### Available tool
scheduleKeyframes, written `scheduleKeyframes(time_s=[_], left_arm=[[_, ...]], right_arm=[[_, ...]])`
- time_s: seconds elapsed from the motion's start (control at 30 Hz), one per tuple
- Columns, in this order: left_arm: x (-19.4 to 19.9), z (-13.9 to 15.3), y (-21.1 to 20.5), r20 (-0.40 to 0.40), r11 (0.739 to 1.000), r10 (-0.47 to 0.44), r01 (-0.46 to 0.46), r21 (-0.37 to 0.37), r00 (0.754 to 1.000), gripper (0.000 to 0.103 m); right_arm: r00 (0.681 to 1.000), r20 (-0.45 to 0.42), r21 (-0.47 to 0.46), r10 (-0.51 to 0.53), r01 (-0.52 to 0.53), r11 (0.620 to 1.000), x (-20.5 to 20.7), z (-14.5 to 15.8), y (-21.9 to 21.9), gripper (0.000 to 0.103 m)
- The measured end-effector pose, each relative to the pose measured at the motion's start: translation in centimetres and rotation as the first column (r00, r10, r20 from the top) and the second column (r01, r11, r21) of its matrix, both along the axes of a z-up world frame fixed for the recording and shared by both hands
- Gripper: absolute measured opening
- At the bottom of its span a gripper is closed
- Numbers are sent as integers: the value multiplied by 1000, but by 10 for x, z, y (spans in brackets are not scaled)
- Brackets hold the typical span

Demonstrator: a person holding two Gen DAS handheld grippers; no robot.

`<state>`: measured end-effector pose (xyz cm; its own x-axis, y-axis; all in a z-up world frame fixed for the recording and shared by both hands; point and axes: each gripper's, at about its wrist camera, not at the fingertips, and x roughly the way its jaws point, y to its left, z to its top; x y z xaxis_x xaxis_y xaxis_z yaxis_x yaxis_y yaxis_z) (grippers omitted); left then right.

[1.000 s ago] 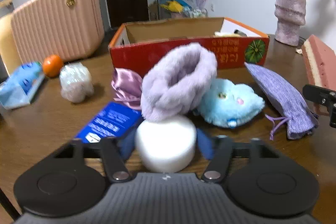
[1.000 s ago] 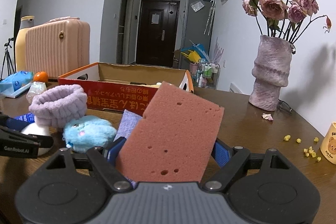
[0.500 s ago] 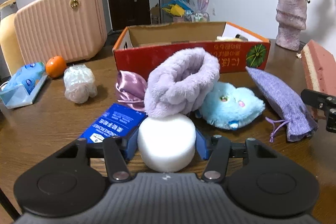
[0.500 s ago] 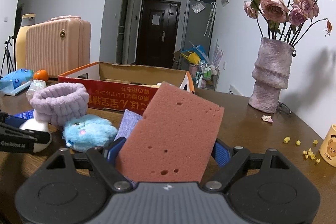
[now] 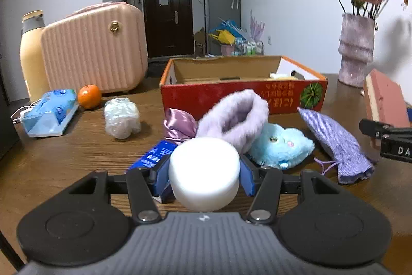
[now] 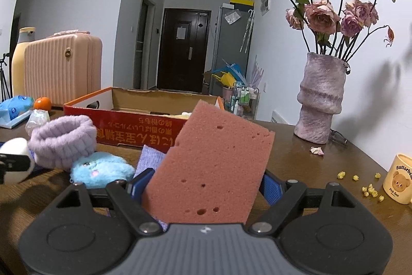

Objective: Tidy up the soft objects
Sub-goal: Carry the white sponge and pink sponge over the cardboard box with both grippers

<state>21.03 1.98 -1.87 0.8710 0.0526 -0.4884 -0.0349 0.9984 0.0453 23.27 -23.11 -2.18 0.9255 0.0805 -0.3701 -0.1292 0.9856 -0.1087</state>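
My left gripper [image 5: 204,175] is shut on a white round sponge [image 5: 204,172], lifted a little above the table. My right gripper [image 6: 203,186] is shut on a pink rectangular sponge [image 6: 211,166], held upright; it also shows in the left wrist view [image 5: 385,101]. On the table lie a fluffy lilac headband [image 5: 235,117], a blue plush toy [image 5: 280,143], a purple cloth pouch [image 5: 337,143] and a satin purple scrunchie [image 5: 179,126]. An open red cardboard box [image 5: 242,94] stands behind them.
A pink suitcase [image 5: 95,48], a yellow bottle [image 5: 32,53], an orange [image 5: 88,96], a blue tissue pack [image 5: 49,114] and a clear plastic wad [image 5: 121,117] are at the left. A blue booklet [image 5: 152,159] lies under my left gripper. A vase with roses [image 6: 320,99] and a mug [image 6: 400,178] stand at the right.
My left gripper has lifted the white sponge off the table and tilted upward. The headband now leans behind it. The right gripper with the pink sponge has barely moved.
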Motion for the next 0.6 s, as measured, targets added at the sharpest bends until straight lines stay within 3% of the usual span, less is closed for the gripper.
scheduleKeyframes(time_s=[0.37,0.6], left_arm=[[-25,23,12,85,998,31,-26,-62,996,56],[-30,30,12,113,998,18,-11,-61,993,56]], right_arm=[[999,40,21,-17,16,1000,-12,10,1,85],[998,57,25,-12,11,1000,-16,14,5,85]])
